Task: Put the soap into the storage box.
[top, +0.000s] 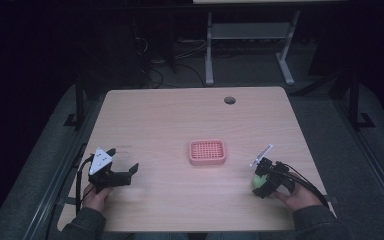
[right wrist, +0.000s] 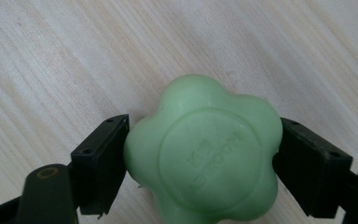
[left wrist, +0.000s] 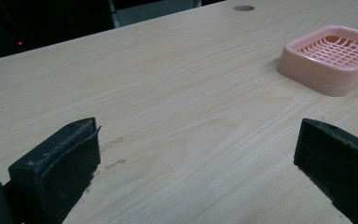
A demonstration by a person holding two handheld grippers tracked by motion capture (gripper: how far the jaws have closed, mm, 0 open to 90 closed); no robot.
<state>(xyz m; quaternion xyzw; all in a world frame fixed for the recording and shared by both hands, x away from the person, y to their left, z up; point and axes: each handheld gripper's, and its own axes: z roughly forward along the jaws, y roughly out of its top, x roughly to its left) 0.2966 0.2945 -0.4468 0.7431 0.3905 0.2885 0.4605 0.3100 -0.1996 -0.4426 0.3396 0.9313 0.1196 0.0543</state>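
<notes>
A green flower-shaped soap (right wrist: 205, 154) sits between both black jaws of my right gripper (right wrist: 200, 156), which press on its sides; in the high view the soap (top: 258, 179) shows at the table's front right in that gripper (top: 261, 181). A pink slotted soap dish (top: 207, 152) rests near the table's middle, also seen far right in the left gripper view as the soap dish (left wrist: 332, 57). My left gripper (top: 125, 161) stands at the front left, jaws wide apart over bare wood (left wrist: 196, 154), holding nothing.
The wooden table (top: 170, 120) has a round cable hole (top: 229, 100) near its far edge. Beyond the table, a white desk frame (top: 250, 40) and cables lie on the dark floor. Hands and dark sleeves enter from the bottom.
</notes>
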